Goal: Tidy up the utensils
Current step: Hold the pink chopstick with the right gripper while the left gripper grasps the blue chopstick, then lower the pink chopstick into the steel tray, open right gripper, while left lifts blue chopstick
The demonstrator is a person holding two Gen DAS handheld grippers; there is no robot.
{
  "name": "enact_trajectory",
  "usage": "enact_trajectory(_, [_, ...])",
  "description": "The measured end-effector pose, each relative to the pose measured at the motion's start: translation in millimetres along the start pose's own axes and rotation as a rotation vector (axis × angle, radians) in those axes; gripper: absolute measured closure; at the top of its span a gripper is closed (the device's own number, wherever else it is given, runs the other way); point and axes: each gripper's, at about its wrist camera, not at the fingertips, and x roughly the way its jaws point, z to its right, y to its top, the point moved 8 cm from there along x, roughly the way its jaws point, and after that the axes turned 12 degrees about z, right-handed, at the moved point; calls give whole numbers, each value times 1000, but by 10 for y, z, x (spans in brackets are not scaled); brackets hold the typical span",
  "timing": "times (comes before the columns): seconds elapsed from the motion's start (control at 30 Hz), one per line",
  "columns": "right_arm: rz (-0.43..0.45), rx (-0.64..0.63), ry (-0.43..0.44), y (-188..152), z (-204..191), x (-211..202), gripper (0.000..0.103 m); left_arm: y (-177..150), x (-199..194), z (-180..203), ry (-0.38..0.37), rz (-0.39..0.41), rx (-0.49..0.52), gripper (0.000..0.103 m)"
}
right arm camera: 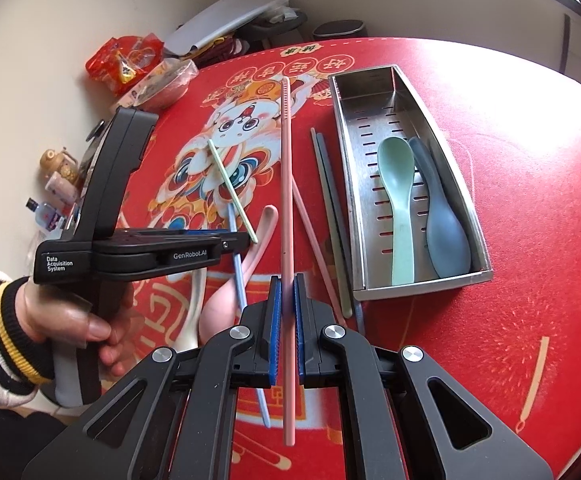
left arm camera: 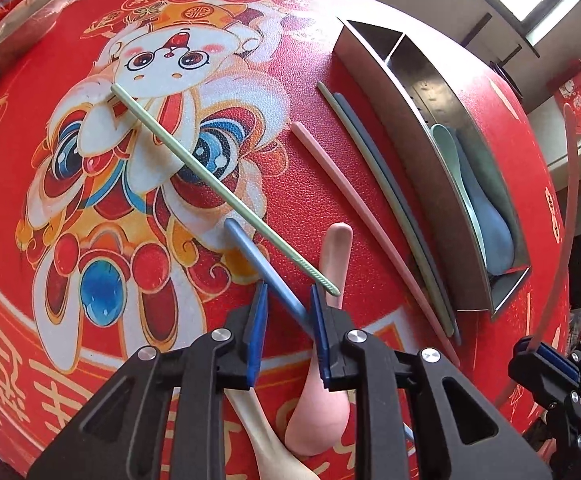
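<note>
Right gripper (right arm camera: 286, 300): the blue pads are clamped on a pink chopstick (right arm camera: 286, 200), which is held above the mat and points away from the camera.
Left gripper (left arm camera: 288, 300): the jaws are seen slightly apart over a blue chopstick (left arm camera: 264, 268); the right pad is just beside it, but a grip cannot be told. Its black body is held by a hand (right arm camera: 70, 316) in a striped cuff.
Writing: "Data Acquisition System" and "GenRobot.AI" are read on the left gripper's side; large Chinese characters are printed on the red mat (right arm camera: 510, 200), unread here.
Spoons on the mat: two are counted near the left gripper, a pink spoon (left arm camera: 330, 320) and a white spoon (right arm camera: 194, 308).
Chopsticks: six are counted: one held, the blue one, a green chopstick (left arm camera: 218, 188) lying across the blue one, and three laid near the tray, one pink, one green, one grey-blue.
Tray (right arm camera: 342, 152): a steel, slotted tray lies on the mat; a green spoon (right arm camera: 400, 208) and a blue spoon (right arm camera: 444, 224) lie inside side by side, and its far half is left free.
Open room: bare mat is seen right of the tray.
Far edge: clutter and packets are piled beyond the mat.
</note>
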Motion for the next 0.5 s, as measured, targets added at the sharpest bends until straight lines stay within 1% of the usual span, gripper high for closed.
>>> enact_trajectory(0.1, [0, -2, 2, -16, -14, -14, 97, -2, 14, 33, 8, 8, -11, 83])
enact_trajectory(0.17, [2, 0, 1, -27, -14, -36, 97, -14, 5, 145, -36, 11, -43, 91])
enact_trajectory(0.2, [3, 1, 0, -33, -9, -53, 97, -26, -18, 149, -55, 13, -66, 93])
enact_trajectory(0.23, [5, 2, -2, -35, -3, -68, 97, -27, -43, 150, -60, 20, -77, 96])
enact_trajectory(0.27, [7, 5, -4, -37, 5, -85, 97, -5, -77, 136, -65, 33, -73, 96])
enact_trajectory(0.33, [12, 10, -10, -37, 26, -113, 97, 10, -154, 131, -99, 47, -77, 97])
enact_trajectory(0.5, [20, 28, -18, -62, 76, -162, 97, 14, -317, 51, -122, 59, -108, 97])
